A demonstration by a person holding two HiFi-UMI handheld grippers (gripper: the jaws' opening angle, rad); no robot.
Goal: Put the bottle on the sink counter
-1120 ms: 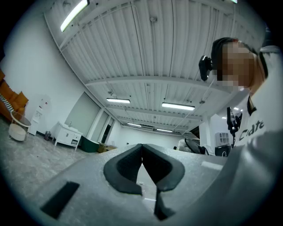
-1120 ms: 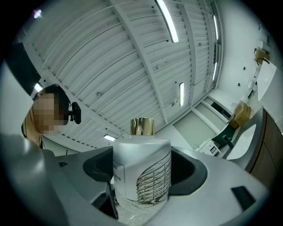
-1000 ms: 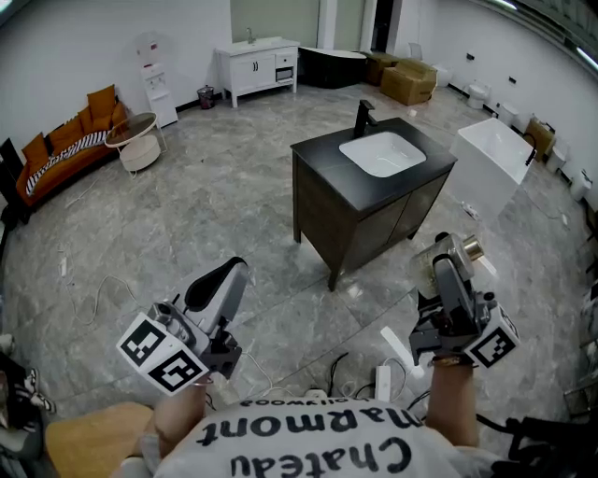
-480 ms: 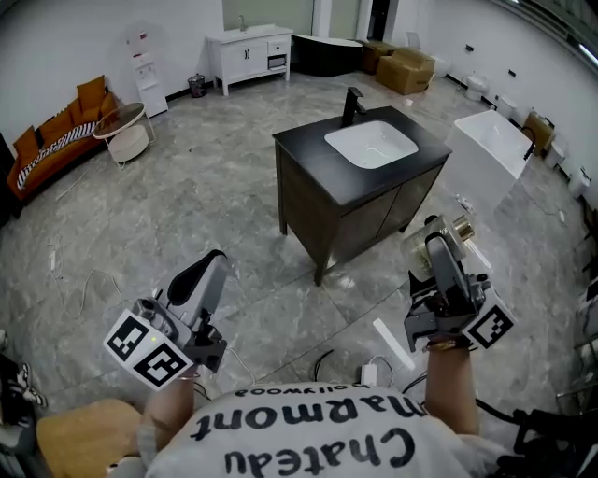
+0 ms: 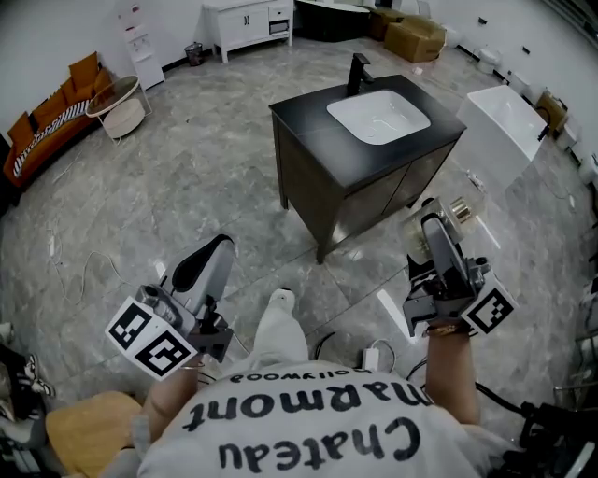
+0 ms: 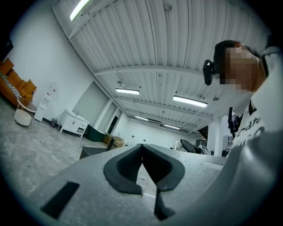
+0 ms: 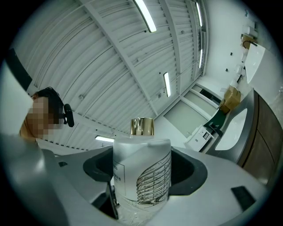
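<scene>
My right gripper [image 5: 432, 224] is shut on a frosted bottle [image 5: 447, 217] with a gold cap; in the right gripper view the bottle [image 7: 142, 171] fills the space between the jaws [image 7: 146, 172]. It is held low at the right, in front of the dark sink cabinet. The black counter [image 5: 314, 114] with a white basin [image 5: 378, 116] and a black tap [image 5: 357, 71] stands ahead, up the frame. My left gripper [image 5: 213, 254] hangs at the lower left, shut and empty; the left gripper view [image 6: 142, 164] shows its pads meeting.
A white tub [image 5: 503, 131] stands right of the cabinet. An orange sofa [image 5: 42, 131] and a round side table [image 5: 120, 105] are at the far left, a white vanity [image 5: 248, 26] at the back. Cables and a power strip [image 5: 371, 357] lie on the floor near my feet.
I have stepped closer to the sink cabinet; a foot now shows on the floor between the grippers. Both grippers keep their pose, the right still holding the bottle.
</scene>
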